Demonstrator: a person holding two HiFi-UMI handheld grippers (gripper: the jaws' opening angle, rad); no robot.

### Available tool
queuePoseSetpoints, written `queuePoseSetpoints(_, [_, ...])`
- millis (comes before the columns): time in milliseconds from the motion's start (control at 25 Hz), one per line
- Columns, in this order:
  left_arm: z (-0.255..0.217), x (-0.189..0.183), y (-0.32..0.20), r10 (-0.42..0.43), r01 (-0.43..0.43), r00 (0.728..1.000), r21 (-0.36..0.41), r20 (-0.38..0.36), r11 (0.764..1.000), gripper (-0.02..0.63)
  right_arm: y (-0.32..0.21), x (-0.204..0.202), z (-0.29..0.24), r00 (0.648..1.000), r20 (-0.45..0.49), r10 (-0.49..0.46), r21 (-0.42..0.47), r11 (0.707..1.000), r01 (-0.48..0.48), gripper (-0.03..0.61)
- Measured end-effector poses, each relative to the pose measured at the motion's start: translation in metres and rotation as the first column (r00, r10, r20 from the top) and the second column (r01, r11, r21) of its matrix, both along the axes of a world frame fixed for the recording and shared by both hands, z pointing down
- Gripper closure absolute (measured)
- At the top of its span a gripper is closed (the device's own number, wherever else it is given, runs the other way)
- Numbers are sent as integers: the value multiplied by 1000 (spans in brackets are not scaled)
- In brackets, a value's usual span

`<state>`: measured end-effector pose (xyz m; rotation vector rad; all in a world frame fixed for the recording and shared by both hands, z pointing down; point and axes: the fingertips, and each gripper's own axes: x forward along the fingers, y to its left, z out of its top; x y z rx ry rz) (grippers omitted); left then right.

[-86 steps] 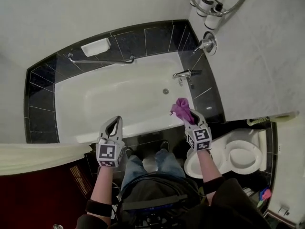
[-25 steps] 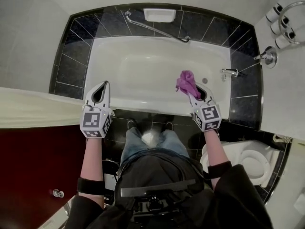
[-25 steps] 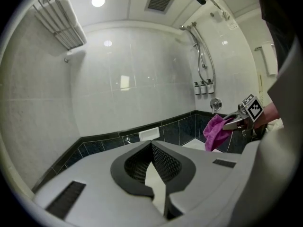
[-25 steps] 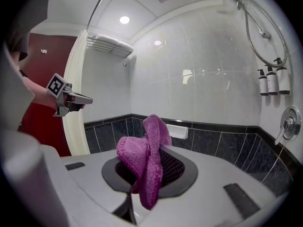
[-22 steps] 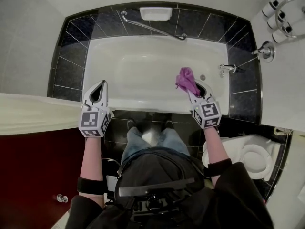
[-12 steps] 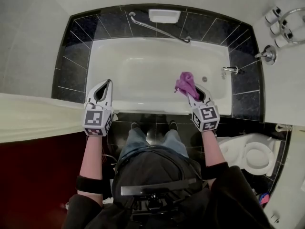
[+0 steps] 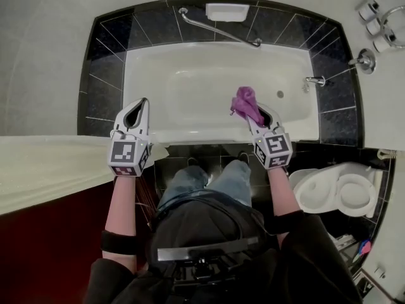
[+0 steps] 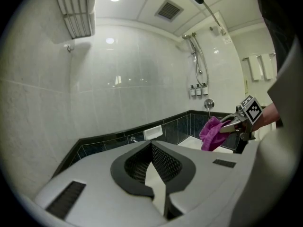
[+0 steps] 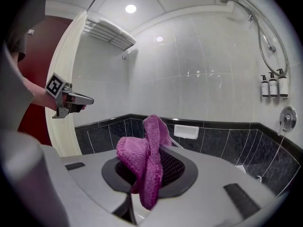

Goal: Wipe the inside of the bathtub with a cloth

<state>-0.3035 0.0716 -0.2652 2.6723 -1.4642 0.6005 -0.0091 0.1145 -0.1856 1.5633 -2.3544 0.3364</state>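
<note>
Purple cloth (image 7: 243, 101) sits clamped in the right hand-held gripper (image 7: 254, 113), above the bathtub (image 7: 190, 87) near its rim, likely poised for wiping; the left hand-held gripper (image 7: 143, 104) is closed, empty, aside.

Arms extended: left gripper (image 7: 144, 102) jaws together, right gripper (image 7: 257, 111) jaws clamping cloth (image 7: 244, 100).

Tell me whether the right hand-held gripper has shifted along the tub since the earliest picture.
Yes. The right hand-held gripper, holding the cloth, was right of the drain, by the faucet; now it's left of it.
</note>
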Motion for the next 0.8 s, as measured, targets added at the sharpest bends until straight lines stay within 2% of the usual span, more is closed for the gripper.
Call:
queuePoseSetpoints(320, [18,-11,-11,18,-18,1000,-44,6,999,614,-10,-33,11,1000,19,-16,-27,1000,16,488])
queuePoseSetpoints(560, [31,-2,-23,-45,45,999,-71,11,996,614,-33,-28,23,996,53,-70,-32,997,72,488])
queuePoseSetpoints(800, [44,-4,-40,-86,87,996,-53,29,995,614,-62,-26,49,990,57,-125,-42,991,128,488])
